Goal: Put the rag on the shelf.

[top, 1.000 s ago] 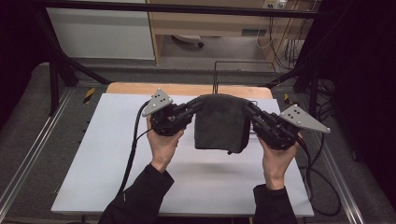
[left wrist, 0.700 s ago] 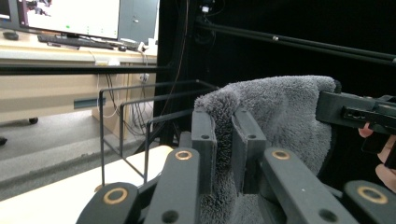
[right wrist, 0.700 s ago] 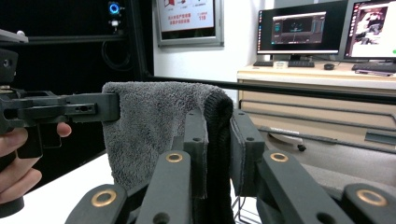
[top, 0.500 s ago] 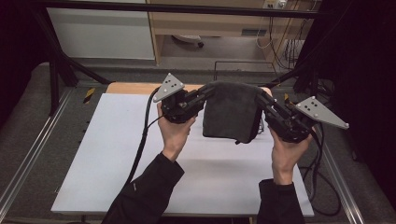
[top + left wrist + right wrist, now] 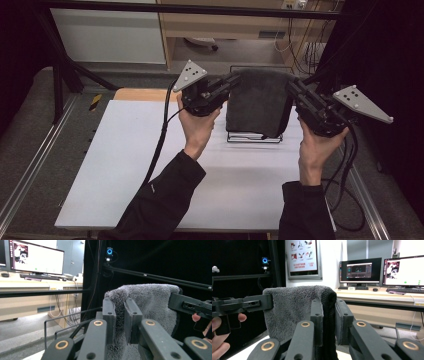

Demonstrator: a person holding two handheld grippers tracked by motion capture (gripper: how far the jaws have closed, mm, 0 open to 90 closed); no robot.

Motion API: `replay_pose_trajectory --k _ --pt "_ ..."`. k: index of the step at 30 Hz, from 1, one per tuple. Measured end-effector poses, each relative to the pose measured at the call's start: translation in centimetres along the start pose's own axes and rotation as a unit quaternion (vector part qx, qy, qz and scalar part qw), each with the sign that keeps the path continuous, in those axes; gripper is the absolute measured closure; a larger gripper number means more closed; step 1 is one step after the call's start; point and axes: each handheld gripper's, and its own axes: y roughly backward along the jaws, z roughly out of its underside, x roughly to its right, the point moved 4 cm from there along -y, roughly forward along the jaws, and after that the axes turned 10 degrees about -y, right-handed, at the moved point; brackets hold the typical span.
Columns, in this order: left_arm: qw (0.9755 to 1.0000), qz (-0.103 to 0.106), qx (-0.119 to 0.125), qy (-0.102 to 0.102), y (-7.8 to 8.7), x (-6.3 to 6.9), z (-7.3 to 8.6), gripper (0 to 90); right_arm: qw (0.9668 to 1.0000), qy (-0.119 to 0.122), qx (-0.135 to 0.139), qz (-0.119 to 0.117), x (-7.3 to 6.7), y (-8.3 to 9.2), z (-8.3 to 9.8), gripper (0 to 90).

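A dark grey folded towel [image 5: 257, 102] hangs in the air between my two grippers, above a black wire rack [image 5: 252, 137] on the white table. My left gripper [image 5: 234, 78] is shut on the towel's upper left corner; in the left gripper view its pads pinch the fluffy towel [image 5: 150, 302] edge at the left gripper [image 5: 120, 315]. My right gripper [image 5: 290, 85] is shut on the upper right corner; the right gripper view has the towel [image 5: 292, 307] fold clamped between the jaws of the right gripper [image 5: 329, 315]. The towel's lower edge hides most of the rack.
The white table top [image 5: 125, 165] spreads toward me, with a wooden board [image 5: 142, 94] at its far edge. Metal rails [image 5: 35, 165] run along both sides. Cables [image 5: 345, 175] trail from the right gripper. Beyond the table stand a desk with monitors [image 5: 402, 271] and a black frame bar [image 5: 160, 278].
Both grippers have risen and moved away from me, carrying the towel up with them. The wire rack now peeks out beneath the towel's lower edge.
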Motion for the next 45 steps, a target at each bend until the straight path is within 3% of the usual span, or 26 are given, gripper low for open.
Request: replay_pose_trajectory --k 15,45 --pt "0.9997 -0.008 0.025 0.001 -2.2 -0.8 -3.4 80.7 0.9996 0.017 0.022 0.01 0.4 -1.2 -4.2 79.6" --pt "0.9987 -0.034 0.037 -0.008 -5.8 -3.3 -7.7 80.7 0.9988 0.028 0.037 0.012 2.9 -6.1 -9.0 79.7"
